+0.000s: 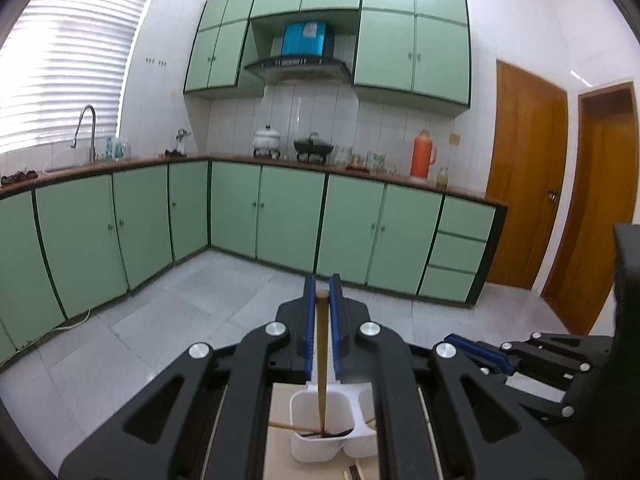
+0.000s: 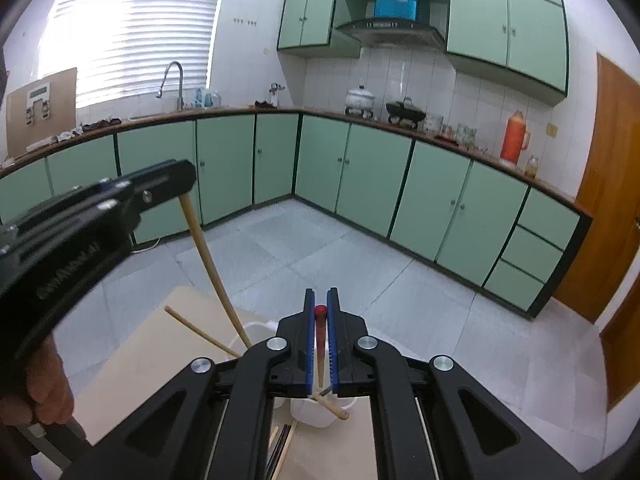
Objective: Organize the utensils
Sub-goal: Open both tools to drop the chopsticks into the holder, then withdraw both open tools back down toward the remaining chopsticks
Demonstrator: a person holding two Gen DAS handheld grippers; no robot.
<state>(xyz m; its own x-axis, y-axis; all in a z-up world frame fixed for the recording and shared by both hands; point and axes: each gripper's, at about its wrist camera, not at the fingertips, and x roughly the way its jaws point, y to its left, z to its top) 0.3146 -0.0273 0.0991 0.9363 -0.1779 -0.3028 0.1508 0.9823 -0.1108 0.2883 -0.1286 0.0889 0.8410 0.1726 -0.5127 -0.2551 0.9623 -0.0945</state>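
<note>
Chopsticks are what both grippers carry, one apiece, over a pale tabletop (image 2: pixel 152 364) in a green-cupboarded kitchen. The left gripper (image 1: pixel 322 292) has its blue pads pinched tight on a plain bamboo chopstick (image 1: pixel 321 364), which hangs from the pads with its dark lower tip reaching down inside a white holder (image 1: pixel 316 424). From the right wrist view the same gripper (image 2: pixel 182 184) comes in from the left edge, a hand (image 2: pixel 46 396) wrapped round its grip, and the long stick (image 2: pixel 212 268) slants down from its nose toward the holder.

The right gripper (image 2: pixel 321 304) is clenched as well, on a red-topped chopstick (image 2: pixel 321 344) whose ribbed red end pokes up between the pads and whose pale shaft drops toward the white holder (image 2: pixel 312 412) just below. In the left wrist view that right gripper (image 1: pixel 476 350) lies low at the right, close beside the left one.

The holder has more than one cup; the left stick goes into the nearer left cup, and a second cup (image 1: pixel 366 404) shows beside it. Another loose stick (image 2: pixel 200 332) leans out of the holder across the tabletop, and one with a knobbed end (image 2: pixel 336 408) pokes out at the front. Dark things lie in the cup bottom, possibly more chopstick tips, though the view is too cramped to be sure. A few more sticks (image 2: pixel 282 444) lie flat on the table near the holder.
</note>
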